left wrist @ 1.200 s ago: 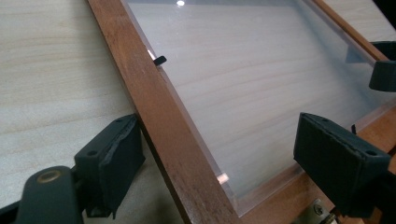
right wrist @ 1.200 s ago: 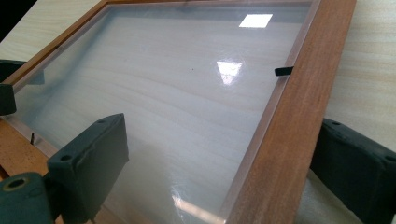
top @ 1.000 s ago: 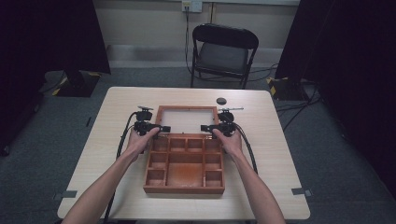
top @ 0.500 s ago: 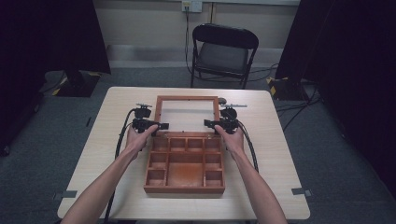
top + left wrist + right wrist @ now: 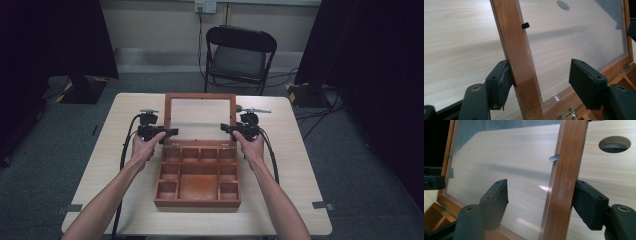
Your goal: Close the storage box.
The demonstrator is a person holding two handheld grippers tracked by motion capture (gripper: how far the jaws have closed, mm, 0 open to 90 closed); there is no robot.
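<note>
Wooden compartment box [image 5: 197, 175] sat mid-counter [image 5: 300, 165], glazed lid [image 5: 201, 117] raised upright. Left hand-held gripper [image 5: 169, 133] and right hand-held gripper [image 5: 226, 128] were spread astride lid side rails, unclamped. Lid judged liable to slip, slam.

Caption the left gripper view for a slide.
Open left gripper straddles the wooden frame of the box lid, clear pane beside it.

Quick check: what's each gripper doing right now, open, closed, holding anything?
Left gripper: open, fingers straddling the lid frame, not clamped.
Right gripper: open, straddling the lid's other side.
</note>
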